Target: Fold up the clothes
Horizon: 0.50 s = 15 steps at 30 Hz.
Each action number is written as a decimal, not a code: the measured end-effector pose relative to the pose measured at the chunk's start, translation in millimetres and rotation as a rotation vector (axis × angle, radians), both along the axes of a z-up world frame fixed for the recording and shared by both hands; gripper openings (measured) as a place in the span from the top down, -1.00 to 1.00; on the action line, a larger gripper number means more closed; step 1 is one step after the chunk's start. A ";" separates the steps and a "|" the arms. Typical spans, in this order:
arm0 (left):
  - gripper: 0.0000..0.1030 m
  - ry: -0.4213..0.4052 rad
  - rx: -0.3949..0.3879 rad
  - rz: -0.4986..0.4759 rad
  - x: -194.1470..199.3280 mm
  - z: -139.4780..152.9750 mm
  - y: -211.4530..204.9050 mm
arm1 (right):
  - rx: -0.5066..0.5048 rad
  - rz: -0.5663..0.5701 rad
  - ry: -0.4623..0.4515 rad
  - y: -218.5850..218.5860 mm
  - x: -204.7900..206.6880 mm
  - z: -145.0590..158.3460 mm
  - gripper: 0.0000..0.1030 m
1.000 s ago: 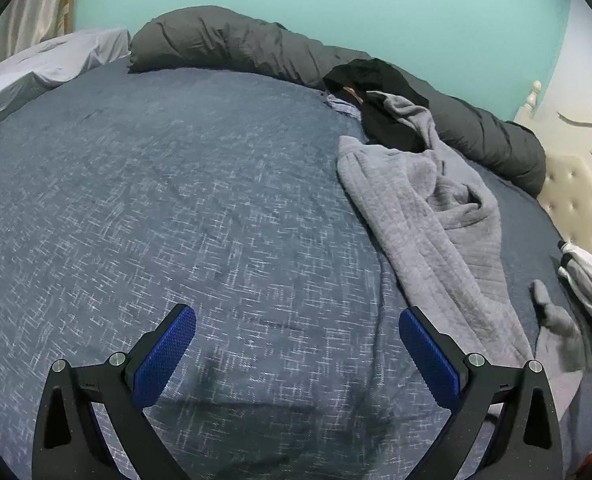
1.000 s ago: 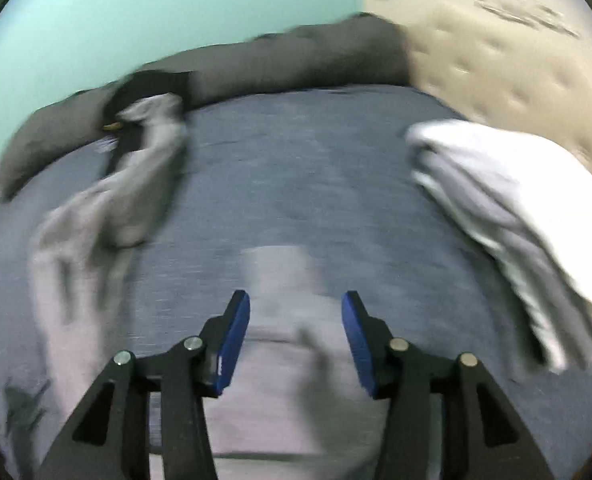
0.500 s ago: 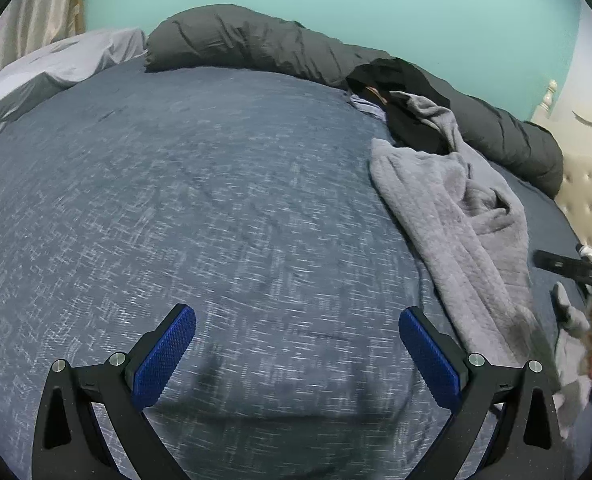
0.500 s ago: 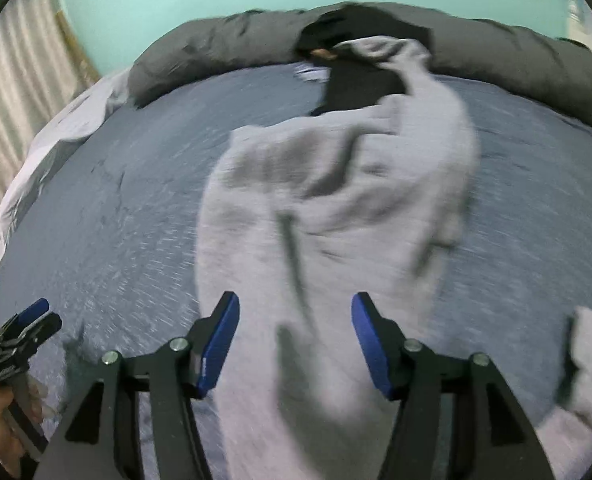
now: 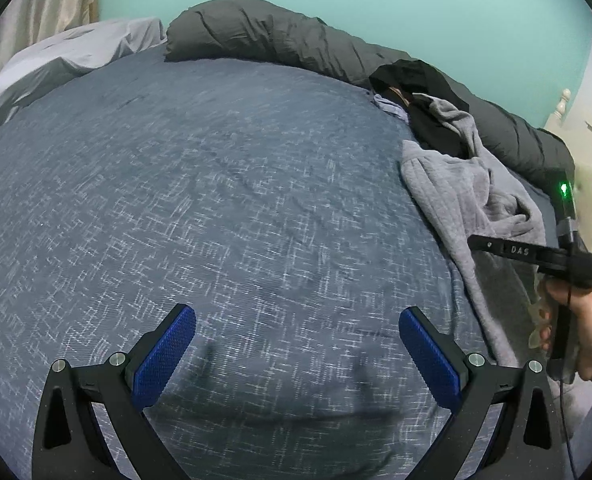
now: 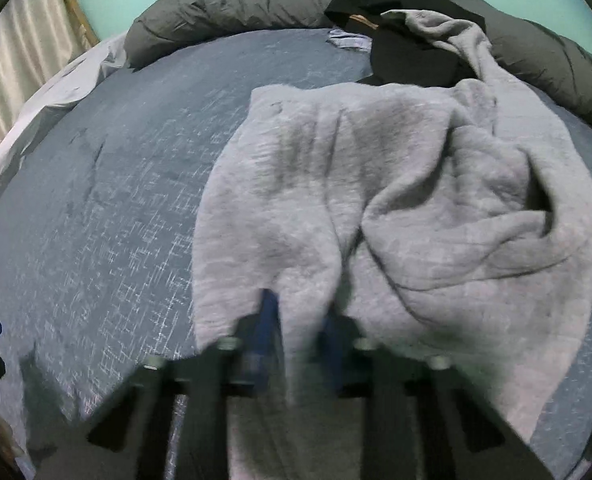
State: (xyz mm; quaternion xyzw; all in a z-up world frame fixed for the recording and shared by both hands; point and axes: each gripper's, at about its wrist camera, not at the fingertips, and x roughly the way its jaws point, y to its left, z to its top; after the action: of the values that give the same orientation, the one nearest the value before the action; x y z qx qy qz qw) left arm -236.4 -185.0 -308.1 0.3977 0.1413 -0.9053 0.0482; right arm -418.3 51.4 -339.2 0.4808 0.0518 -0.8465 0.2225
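A rumpled grey fleece garment (image 6: 396, 208) lies sprawled across the blue bedspread, one end draped over black clothing (image 6: 408, 56).

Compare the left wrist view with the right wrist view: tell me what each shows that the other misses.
Left wrist only: the left gripper with its jaws wide apart over bare bedspread, and a hand holding the right gripper's handle.

Right wrist only: the right gripper, jaws closing on a fold of the grey garment.

Both: the garment, the black clothing, the dark duvet.
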 end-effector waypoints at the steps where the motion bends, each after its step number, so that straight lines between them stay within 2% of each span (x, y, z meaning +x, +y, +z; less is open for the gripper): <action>1: -1.00 0.000 0.000 0.002 0.2 -0.1 -1.0 | -0.012 0.007 0.009 0.9 3.1 2.5 0.83; 8: -1.00 0.009 0.005 -0.001 3.0 5.5 -2.5 | -0.138 0.121 0.100 10.4 48.4 56.4 0.86; 12: -1.00 0.032 0.024 0.005 11.0 16.1 -5.8 | -0.212 0.176 0.123 22.1 87.1 93.2 0.86; 15: -1.00 0.050 0.038 0.011 20.2 25.7 -10.3 | -0.270 0.260 0.118 25.4 132.2 110.8 0.87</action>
State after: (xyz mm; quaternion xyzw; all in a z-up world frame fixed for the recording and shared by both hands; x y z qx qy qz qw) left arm -216.2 -195.3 -282.4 0.3751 0.1618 -0.9118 0.0422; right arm -286.1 76.8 -228.3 0.3854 0.0125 -0.8368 0.3888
